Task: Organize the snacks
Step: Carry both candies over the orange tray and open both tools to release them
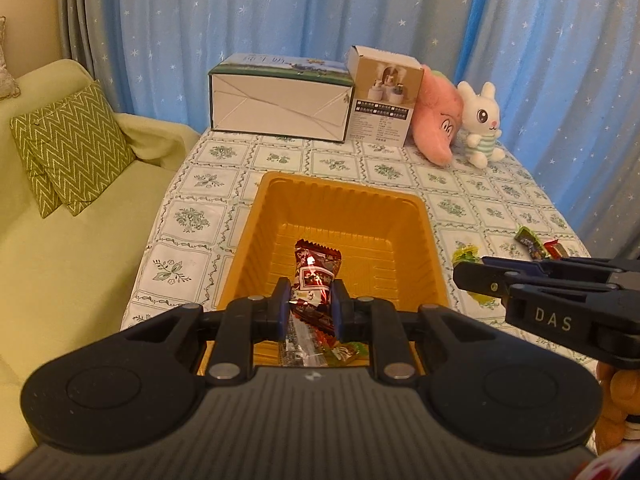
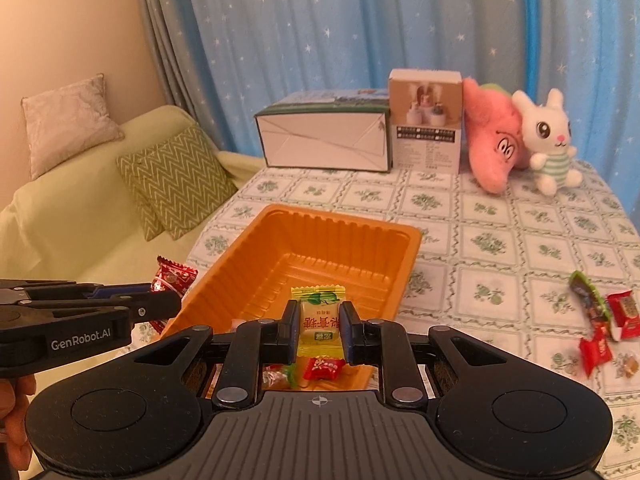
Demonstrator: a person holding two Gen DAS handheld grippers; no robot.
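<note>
A red-wrapped snack (image 1: 314, 280) is pinched in the left hand-held gripper (image 1: 308, 300) and a yellow-wrapped snack (image 2: 319, 322) in the right hand-held gripper (image 2: 319, 330), both above the near end of the orange tray (image 1: 340, 196) on the surface (image 1: 460, 200), with loose snacks (image 2: 600, 320) lying to its right.

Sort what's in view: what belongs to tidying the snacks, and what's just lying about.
Job: orange tray; red candy in left gripper; yellow candy in right gripper; loose candies.
Lying about: boxes; plush toys; cushions.
</note>
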